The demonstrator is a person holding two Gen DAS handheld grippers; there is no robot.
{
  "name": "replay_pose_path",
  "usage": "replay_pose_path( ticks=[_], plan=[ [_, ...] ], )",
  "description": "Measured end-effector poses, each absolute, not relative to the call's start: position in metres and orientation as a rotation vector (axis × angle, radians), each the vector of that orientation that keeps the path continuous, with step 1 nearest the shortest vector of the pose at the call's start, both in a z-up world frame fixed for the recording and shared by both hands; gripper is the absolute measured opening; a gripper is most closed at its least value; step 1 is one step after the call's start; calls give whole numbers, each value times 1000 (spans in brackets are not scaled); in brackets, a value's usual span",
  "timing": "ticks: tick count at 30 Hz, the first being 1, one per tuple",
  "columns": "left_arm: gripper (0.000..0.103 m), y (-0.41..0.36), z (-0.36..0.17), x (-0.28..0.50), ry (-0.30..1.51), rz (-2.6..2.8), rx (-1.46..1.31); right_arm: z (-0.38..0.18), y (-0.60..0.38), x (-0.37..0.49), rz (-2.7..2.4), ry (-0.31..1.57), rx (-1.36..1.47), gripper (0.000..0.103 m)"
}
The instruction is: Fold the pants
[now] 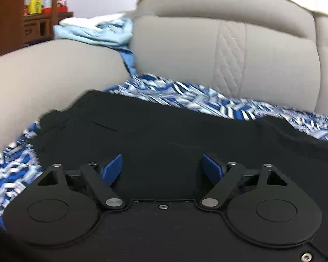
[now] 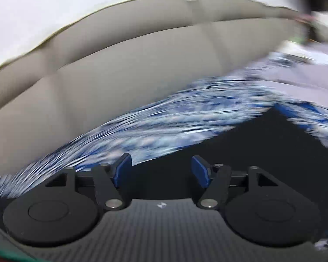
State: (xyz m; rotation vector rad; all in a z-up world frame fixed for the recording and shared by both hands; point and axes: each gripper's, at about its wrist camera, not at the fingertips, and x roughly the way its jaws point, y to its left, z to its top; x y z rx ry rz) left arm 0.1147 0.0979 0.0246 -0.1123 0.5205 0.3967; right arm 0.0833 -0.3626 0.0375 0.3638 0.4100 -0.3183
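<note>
The black fabric pants [image 1: 164, 135] lie spread on the blue-and-white patterned cloth [image 1: 185, 96] over the beige sofa [image 1: 262, 61], apparently part-folded at most, while left gripper [image 1: 161, 170] and right gripper [image 2: 161, 170] gape wide, holding nothing.

We see the pants [image 1: 164, 135] lying flat on a patterned sheet [image 1: 185, 96] that covers the sofa [image 1: 262, 61] seat. The sofa's back cushions stand behind them, and its armrest [image 1: 54, 69] is on the left. More clothes [image 1: 98, 32] are piled on the armrest's far end, with a shelf [image 1: 37, 21] behind.
</note>
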Motion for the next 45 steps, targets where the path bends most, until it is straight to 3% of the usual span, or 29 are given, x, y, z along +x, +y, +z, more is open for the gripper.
replay_pose_path(
  ticks=[2, 6, 8, 20, 30, 35, 45],
  plan=[
    [72, 111, 31, 109, 507, 432, -104, 35, -327, 100, -206, 435, 323, 79],
    [47, 155, 29, 106, 548, 534, -137, 28, -269, 119, -36, 492, 273, 79],
    [45, 181, 22, 106, 592, 599, -173, 27, -247, 125, 27, 506, 251, 80],
    [49, 196, 21, 100, 589, 653, -161, 21, -231, 115, 103, 521, 205, 86],
    [78, 131, 42, 77, 525, 353, -114, 19, -269, 79, 53, 489, 296, 92],
    [84, 86, 43, 80, 551, 97, -64, 27, -275, 44, -11, 491, 284, 97],
    [87, 36, 32, 92, 524, -221, 43, 45, -292, -21, -233, 532, 396, 98]
  ],
)
